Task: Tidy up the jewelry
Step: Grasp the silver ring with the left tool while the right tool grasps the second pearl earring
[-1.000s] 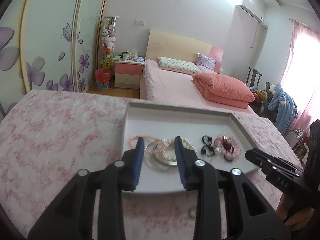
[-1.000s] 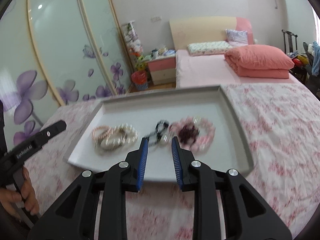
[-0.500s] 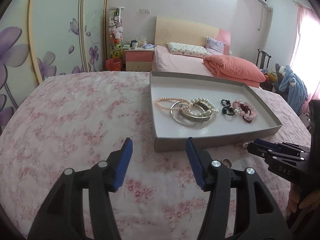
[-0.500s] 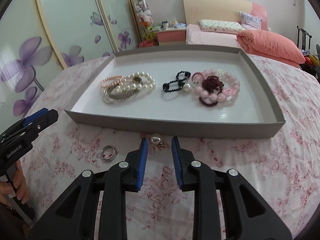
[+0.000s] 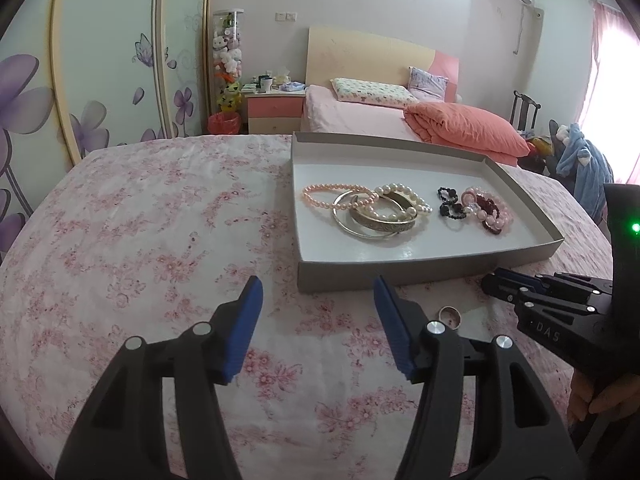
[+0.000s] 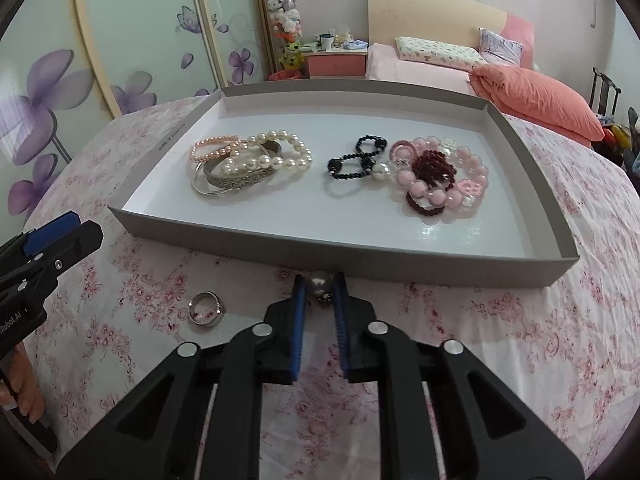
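A grey tray (image 6: 352,254) on the floral cloth holds pearl and metal bracelets (image 6: 250,162), black bead bands (image 6: 354,160) and pink and dark red bead bracelets (image 6: 440,178). My right gripper (image 6: 319,282) has its fingers around a pearl earring (image 6: 319,285) on the cloth just in front of the tray's near wall. A silver ring (image 6: 206,308) lies on the cloth to its left, also in the left wrist view (image 5: 450,316). My left gripper (image 5: 318,294) is wide open and empty above the cloth, left of the tray (image 5: 420,272).
The floral cloth (image 5: 140,220) covers a table that drops off at the left and far edges. Behind it stand a bed (image 5: 380,120), a nightstand (image 5: 274,110) and wardrobe doors (image 5: 100,60).
Both grippers pulled back from over the tray to the cloth in front of it. The left gripper opened wide. The right gripper came down around the pearl earring.
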Motion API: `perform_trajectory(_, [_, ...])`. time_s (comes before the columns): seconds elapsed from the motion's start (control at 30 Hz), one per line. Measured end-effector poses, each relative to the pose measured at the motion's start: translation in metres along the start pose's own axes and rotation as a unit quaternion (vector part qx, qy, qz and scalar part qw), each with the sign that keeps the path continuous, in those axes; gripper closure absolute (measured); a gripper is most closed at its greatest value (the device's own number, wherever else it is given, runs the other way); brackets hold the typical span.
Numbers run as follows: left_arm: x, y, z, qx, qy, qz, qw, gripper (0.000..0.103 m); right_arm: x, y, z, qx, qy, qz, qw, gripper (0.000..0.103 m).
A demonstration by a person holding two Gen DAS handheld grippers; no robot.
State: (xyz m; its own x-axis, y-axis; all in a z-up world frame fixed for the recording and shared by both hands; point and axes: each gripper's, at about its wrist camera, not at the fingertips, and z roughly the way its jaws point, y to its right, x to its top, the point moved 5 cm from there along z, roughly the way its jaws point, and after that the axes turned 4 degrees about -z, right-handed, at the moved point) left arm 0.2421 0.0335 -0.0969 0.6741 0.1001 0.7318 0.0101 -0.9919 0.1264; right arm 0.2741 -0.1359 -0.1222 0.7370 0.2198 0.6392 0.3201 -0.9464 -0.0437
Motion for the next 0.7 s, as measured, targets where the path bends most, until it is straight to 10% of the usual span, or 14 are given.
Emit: perform_trajectory(0.7, [-0.03, 0.075, 0.013, -0.048, -0.059, 0.072, 0.9945, 0.03, -0.029, 0.056, -0.028, -0.037, 0.0, 0.036, 0.999, 0.089])
